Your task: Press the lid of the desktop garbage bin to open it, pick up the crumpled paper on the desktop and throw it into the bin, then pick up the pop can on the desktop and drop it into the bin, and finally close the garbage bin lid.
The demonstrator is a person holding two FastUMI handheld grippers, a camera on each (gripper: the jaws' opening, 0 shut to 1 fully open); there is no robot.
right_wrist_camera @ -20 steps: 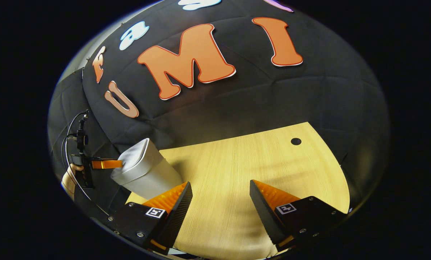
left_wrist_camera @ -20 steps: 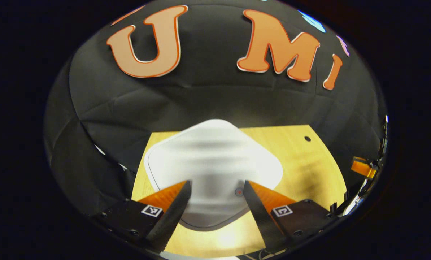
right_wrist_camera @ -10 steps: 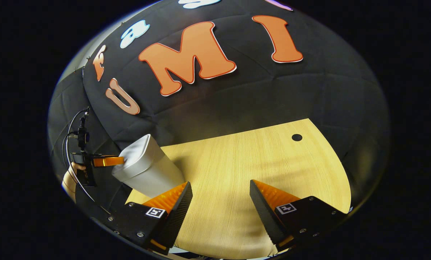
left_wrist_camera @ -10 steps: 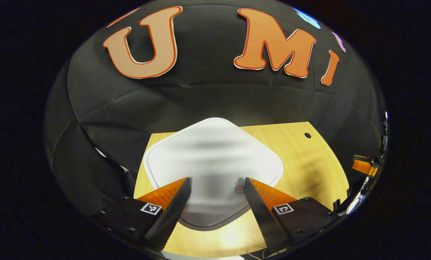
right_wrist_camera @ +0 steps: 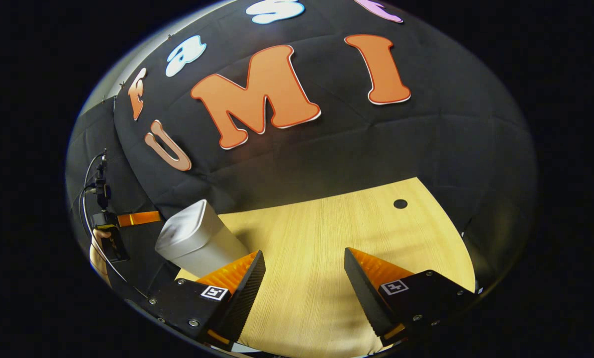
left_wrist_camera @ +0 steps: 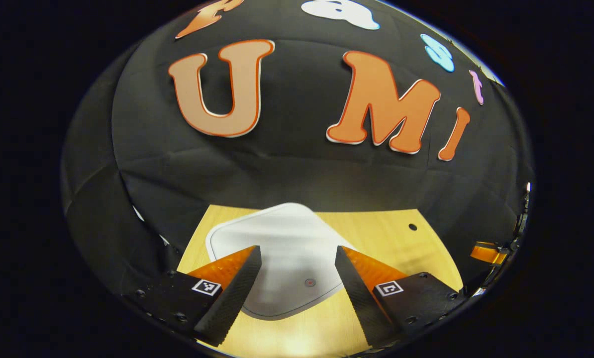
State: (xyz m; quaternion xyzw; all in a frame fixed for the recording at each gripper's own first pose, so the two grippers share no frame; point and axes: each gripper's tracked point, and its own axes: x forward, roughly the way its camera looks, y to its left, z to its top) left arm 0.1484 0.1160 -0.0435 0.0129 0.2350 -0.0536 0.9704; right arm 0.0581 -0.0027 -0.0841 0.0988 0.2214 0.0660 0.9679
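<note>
Left gripper view: left gripper (left_wrist_camera: 297,258) spread wide above smooth, rounded-square white bin lid (left_wrist_camera: 287,238) on wood-grain desktop (left_wrist_camera: 376,233).

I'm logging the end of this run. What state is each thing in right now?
Garbage bin: upright on the desktop.
Bin lid: closed, flat, nothing on it.
Left tongs: open, empty, above the lid.
Right tongs: open, empty, over bare desktop beside the bin.
</note>
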